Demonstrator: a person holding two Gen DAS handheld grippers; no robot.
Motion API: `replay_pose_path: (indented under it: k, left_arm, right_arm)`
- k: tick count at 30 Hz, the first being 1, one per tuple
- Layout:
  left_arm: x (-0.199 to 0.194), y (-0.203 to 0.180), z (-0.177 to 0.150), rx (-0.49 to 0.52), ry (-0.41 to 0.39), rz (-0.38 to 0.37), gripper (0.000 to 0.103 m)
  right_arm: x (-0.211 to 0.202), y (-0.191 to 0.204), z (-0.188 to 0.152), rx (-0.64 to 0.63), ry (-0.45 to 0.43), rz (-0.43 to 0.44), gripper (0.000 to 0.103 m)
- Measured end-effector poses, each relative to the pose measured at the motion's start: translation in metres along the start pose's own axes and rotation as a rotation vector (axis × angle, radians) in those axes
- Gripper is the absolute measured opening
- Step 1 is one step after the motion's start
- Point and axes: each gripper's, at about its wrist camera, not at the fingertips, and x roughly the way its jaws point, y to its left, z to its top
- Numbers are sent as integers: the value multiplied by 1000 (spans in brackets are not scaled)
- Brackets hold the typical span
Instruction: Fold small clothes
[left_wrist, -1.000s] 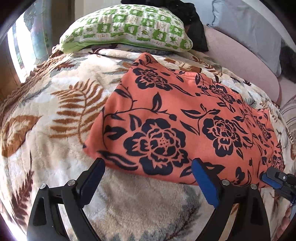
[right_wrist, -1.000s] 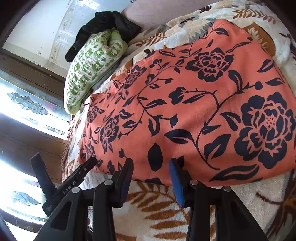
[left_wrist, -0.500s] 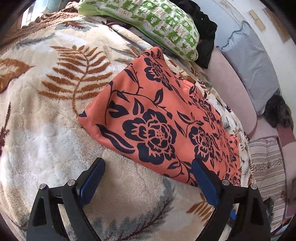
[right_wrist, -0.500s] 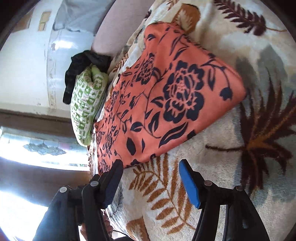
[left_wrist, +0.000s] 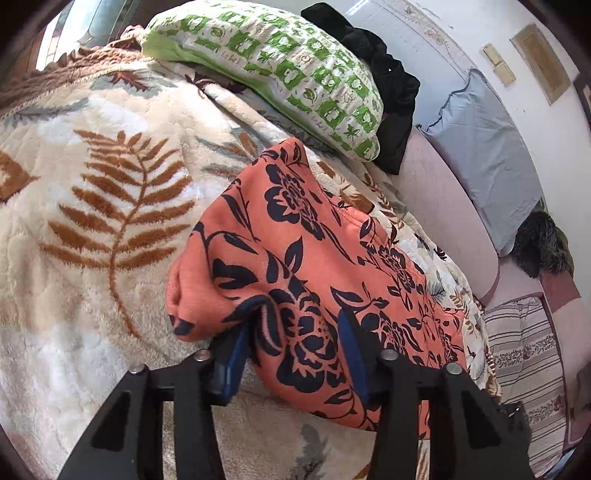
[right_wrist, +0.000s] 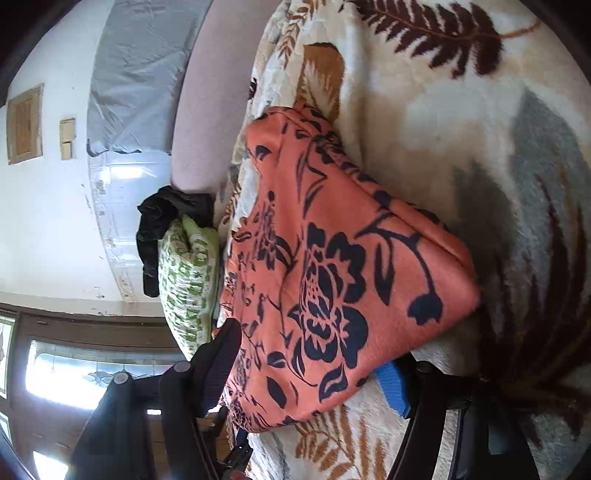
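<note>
An orange garment (left_wrist: 314, 240) with a dark blue flower print lies folded on a cream blanket (left_wrist: 92, 184) with a fern pattern. My left gripper (left_wrist: 295, 328) is at its near edge, and its jaws are closing with a bunched ridge of the fabric pressed between the blue pads. In the right wrist view the same garment (right_wrist: 332, 229) hangs over one corner of the blanket (right_wrist: 461, 92). My right gripper (right_wrist: 310, 365) straddles that edge, rolled sideways. Its jaws are opening, with the cloth loose between them and draped over the blue pad (right_wrist: 395, 387).
A green-and-white pillow (left_wrist: 277, 62) and a black cloth (left_wrist: 388, 85) lie beyond the garment. A grey pillow (left_wrist: 487, 147) leans on the pink headboard at the right. A striped cloth (left_wrist: 524, 350) lies at the far right. A window (right_wrist: 74, 376) shows in the right wrist view.
My left gripper moved in and closed on the garment's near edge, bunching it. My right gripper rolled, came closer and spread its jaws around the garment's edge.
</note>
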Motion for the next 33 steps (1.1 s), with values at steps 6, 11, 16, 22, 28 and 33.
replay_pose_path:
  k: [6,11,16,22,28,33]
  left_arm:
    - [13,4,-3,-40,52,11,81]
    - [22,3,-8,-76,75,-1,83]
    - [31,14,-6,-157,61,3,32]
    - [35,12,-5,-184,38,-32,49]
    - [28,0,-5,-83,-3,29,19]
    - [1,-5,-5,-53,-39,-10,17]
  right_arm:
    - [13,14,2,-85,-13,-18,72]
    - [21,11,2,-115,-4,-52,68]
    - [28,11,2,-172,-15,-133,34]
    - [31,-1,11,-100,-7,-94,34]
    - [23,39,-6,-371,-110,-217,20]
    - [5,83,-36,-624,-228,-277,17]
